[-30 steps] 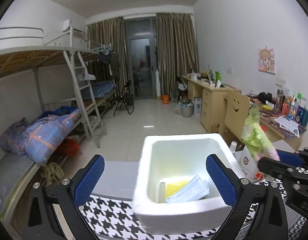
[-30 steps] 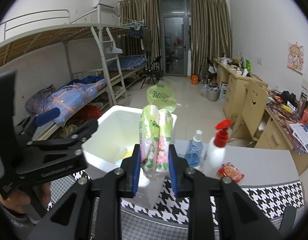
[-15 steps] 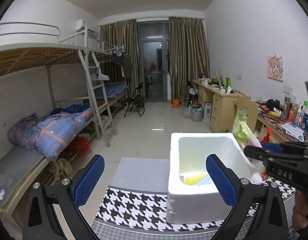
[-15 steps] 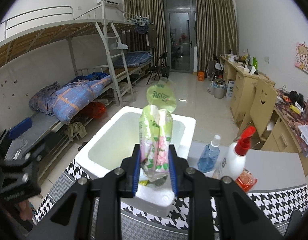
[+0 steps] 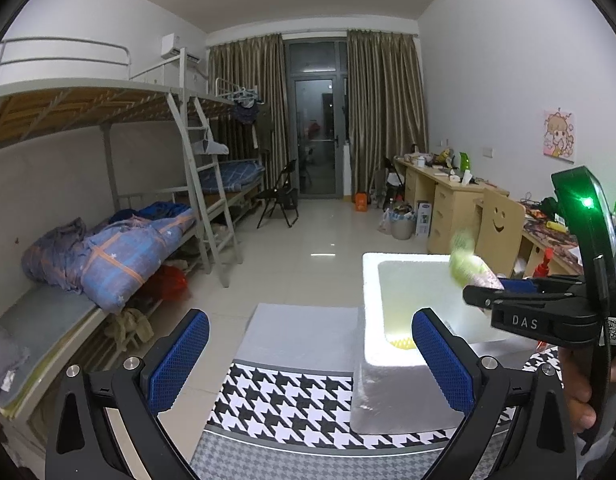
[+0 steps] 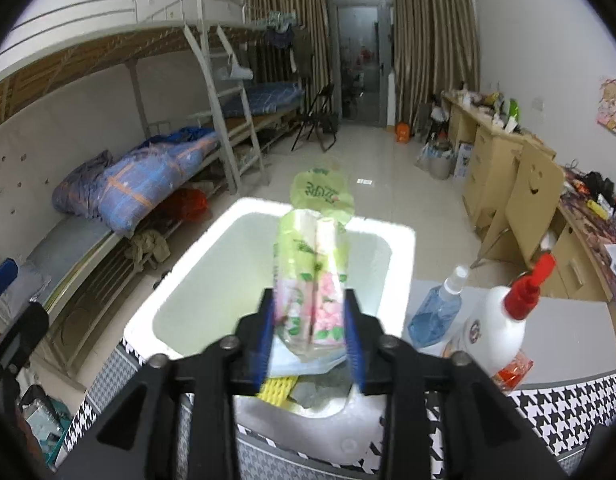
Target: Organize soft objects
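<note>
A green and pink flowered tissue pack (image 6: 309, 280) stands upright between the jaws of my right gripper (image 6: 309, 300), right above the white foam box (image 6: 196, 280). The jaws are opening and the pack looks blurred, with the blue pads (image 6: 264, 340) a little off its sides. Inside the box lie a yellow item (image 6: 278, 390) and a clear packet (image 6: 296, 360). In the left wrist view the pack (image 5: 465, 264) and the right gripper (image 5: 487, 286) hang over the box (image 5: 387, 392) at the right. My left gripper (image 5: 308, 320) is open and holds nothing, left of the box.
A blue spray bottle (image 6: 435, 312), a white bottle with a red pump (image 6: 495, 336) and a red packet (image 6: 511, 372) stand right of the box on the houndstooth tablecloth (image 5: 292, 400). A bunk bed (image 5: 108, 248) lines the left wall, a wooden chair (image 6: 523, 200) and desks the right.
The right gripper moved forward and down over the box with the pack, and its jaws have widened. The left gripper drifted left, so the box now sits at its right.
</note>
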The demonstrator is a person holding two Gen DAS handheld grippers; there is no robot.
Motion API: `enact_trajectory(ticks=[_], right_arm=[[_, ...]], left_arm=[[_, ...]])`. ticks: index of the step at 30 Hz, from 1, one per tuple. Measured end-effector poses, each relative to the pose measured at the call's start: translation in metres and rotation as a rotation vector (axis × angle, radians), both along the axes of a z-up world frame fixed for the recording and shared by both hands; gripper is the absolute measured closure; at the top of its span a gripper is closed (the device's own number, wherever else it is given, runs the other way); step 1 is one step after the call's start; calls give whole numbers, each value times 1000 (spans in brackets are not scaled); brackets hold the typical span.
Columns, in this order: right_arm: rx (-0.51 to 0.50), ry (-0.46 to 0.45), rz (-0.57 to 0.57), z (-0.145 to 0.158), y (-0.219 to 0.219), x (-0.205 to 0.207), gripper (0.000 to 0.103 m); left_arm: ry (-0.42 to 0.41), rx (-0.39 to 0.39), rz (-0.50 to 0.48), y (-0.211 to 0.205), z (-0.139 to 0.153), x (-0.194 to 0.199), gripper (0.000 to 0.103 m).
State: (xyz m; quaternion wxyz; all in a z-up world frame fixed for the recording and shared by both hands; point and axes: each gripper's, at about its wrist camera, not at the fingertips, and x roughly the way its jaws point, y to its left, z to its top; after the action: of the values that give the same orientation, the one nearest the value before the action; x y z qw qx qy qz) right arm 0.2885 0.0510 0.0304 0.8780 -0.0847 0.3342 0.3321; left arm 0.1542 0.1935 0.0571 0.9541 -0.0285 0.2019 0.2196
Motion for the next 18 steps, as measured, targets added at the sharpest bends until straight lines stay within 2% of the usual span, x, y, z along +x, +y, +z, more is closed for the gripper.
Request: enact_trajectory(ticks=[1, 4, 11, 18], right_arm=[[1, 5, 7, 0, 2, 0, 47], [0, -5, 15, -1, 1, -3, 33], [35, -14, 24, 11, -20, -22, 30], [87, -117, 4, 36, -54, -61, 10]], left_arm=[[1, -3, 1, 1, 0, 0, 1], [3, -9, -5, 1, -2, 0, 1], [-15, -29, -45, -8, 2, -4, 1], [-49, -23, -85, -28, 13, -21, 1]])
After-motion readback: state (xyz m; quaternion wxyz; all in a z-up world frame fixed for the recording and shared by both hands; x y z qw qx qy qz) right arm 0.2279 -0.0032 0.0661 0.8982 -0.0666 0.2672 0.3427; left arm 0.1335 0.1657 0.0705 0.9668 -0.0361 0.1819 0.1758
